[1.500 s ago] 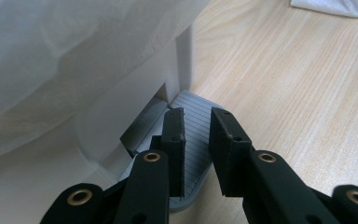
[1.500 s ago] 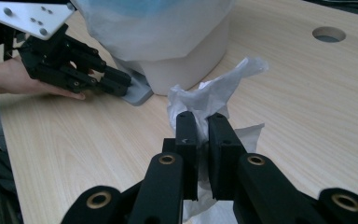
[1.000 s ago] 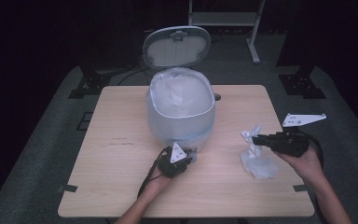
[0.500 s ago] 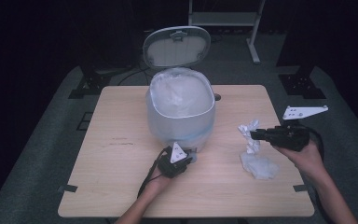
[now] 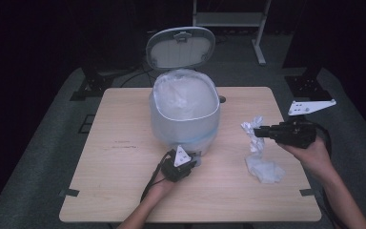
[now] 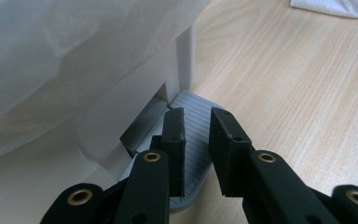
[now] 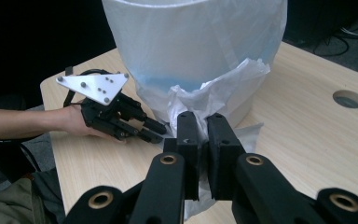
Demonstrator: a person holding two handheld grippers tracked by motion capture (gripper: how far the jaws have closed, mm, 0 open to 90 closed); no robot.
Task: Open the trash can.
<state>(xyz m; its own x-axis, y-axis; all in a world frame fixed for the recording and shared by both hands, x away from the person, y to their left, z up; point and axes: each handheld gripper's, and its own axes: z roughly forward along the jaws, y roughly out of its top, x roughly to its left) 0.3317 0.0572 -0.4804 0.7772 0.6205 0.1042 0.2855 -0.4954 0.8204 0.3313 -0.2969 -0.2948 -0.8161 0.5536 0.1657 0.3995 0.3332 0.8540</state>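
Two grippers work at the tabletop [image 5: 124,191]. The right gripper [image 5: 262,132] has its fingers clenched on a crumpled white plastic bag [image 5: 262,157], whose lower end lies on the wood right of the lined white pedal bin [image 5: 186,114]. The left gripper [image 6: 198,128], fingers drawn near together and grasping nothing, rests on the bin's grey pedal [image 6: 189,105].

The high view is dim, with dark surroundings and soft detail. Both gripper views are brighter, evenly lit, without glare.
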